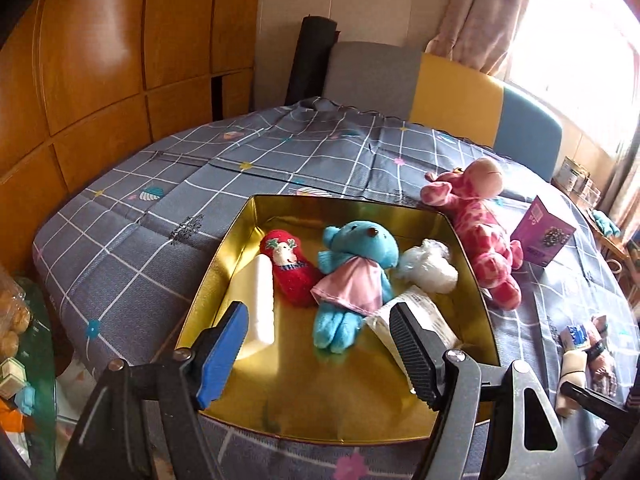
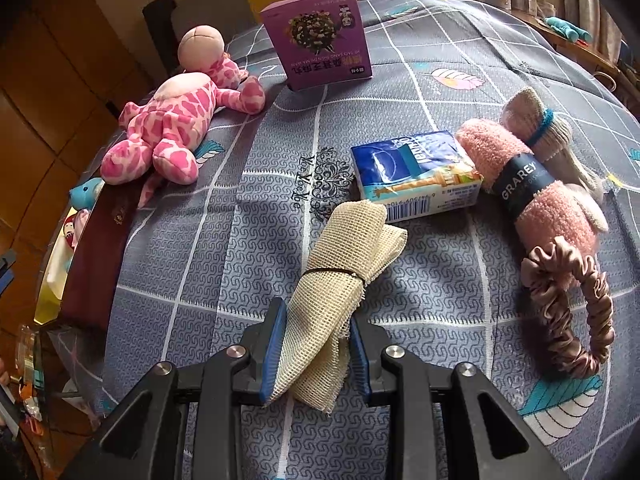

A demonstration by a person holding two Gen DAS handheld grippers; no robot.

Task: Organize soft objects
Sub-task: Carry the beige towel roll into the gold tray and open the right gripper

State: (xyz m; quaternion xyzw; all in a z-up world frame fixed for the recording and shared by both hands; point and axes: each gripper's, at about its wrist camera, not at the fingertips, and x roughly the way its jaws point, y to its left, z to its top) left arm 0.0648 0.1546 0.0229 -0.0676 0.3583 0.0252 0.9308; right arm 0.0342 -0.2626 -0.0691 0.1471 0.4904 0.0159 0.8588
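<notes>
A gold tin (image 1: 240, 240) on the grey checked cloth holds a blue teddy in a pink dress (image 1: 354, 276), a red plush (image 1: 286, 266), a white block (image 1: 260, 300), a white wad (image 1: 428, 266) and a paper packet (image 1: 420, 316). My left gripper (image 1: 320, 348) hovers open over the tin's near side, nothing between its fingers. A pink spotted giraffe (image 1: 480, 232) (image 2: 168, 116) lies by the tin's right rim. My right gripper (image 2: 316, 344) is shut on a rolled beige mesh cloth (image 2: 340, 264) tied with a dark band, resting on the cloth-covered table.
A purple box (image 2: 320, 40) stands upright behind the giraffe. A blue tissue pack (image 2: 416, 176), a pink rolled towel (image 2: 528, 184), a beige sock bundle (image 2: 536, 120) and a mauve scrunchie (image 2: 572, 312) lie to the right. Chairs (image 1: 452, 92) line the far edge.
</notes>
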